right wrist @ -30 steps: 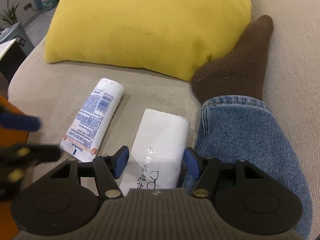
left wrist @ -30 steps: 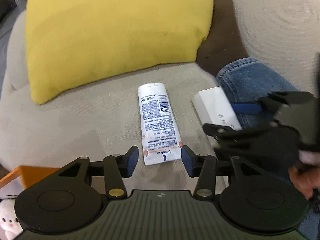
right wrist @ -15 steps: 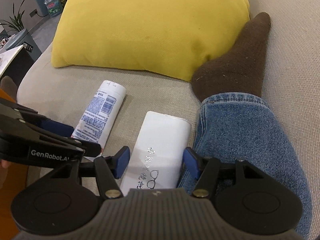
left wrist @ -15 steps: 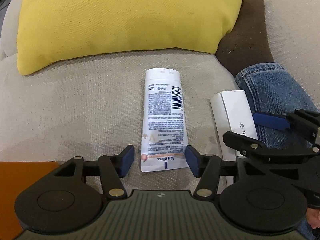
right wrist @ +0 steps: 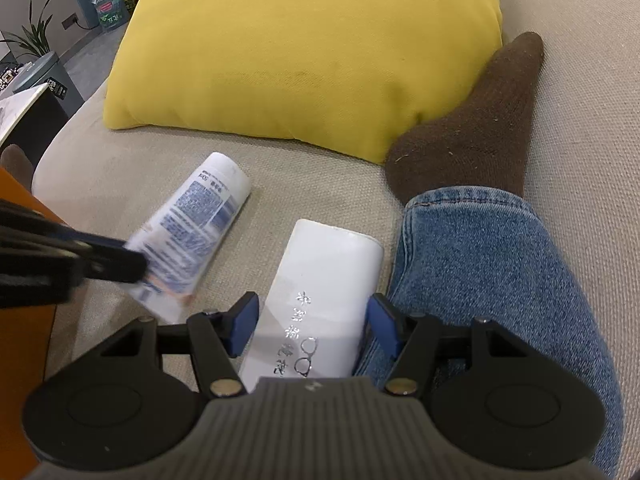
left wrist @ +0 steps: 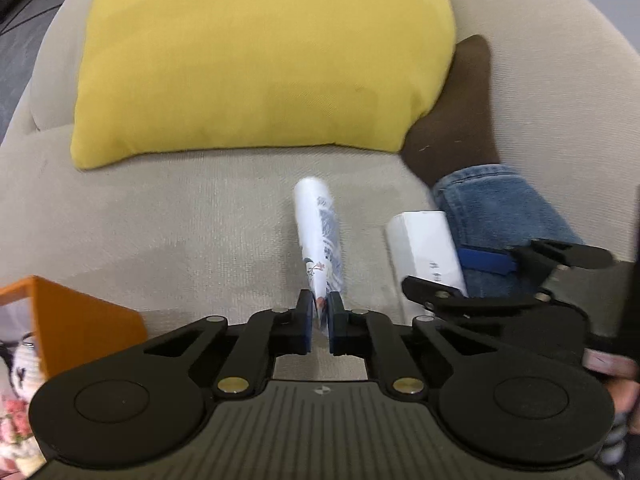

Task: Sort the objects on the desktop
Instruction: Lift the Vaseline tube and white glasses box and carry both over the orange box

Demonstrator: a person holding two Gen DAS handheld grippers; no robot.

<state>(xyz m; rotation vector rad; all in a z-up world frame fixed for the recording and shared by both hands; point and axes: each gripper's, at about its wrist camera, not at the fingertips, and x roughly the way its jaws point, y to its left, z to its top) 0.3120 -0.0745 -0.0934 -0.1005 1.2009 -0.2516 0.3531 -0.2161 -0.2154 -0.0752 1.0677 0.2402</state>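
Note:
A white lotion tube [left wrist: 318,236] with blue print lies on the beige sofa seat [left wrist: 160,208]. My left gripper [left wrist: 320,316] is shut on the tube's flat crimped end, and the tube is turned on edge. The tube also shows in the right wrist view [right wrist: 196,224], with the left gripper [right wrist: 132,266] at its near end. A white glasses case [right wrist: 320,304] lies beside a denim leg. My right gripper [right wrist: 312,324] is open, with one finger on each side of the case's near end. The case also shows in the left wrist view [left wrist: 424,244].
A yellow cushion [left wrist: 260,52] leans on the sofa back behind the objects. A leg in jeans [right wrist: 500,280] with a brown sock [right wrist: 476,128] lies to the right of the case. An orange box [left wrist: 76,320] stands at the left with a plush toy [left wrist: 16,364] inside.
My left gripper has closed on the tube's crimped end and the tube has rolled onto its edge. My right gripper stays open around the glasses case.

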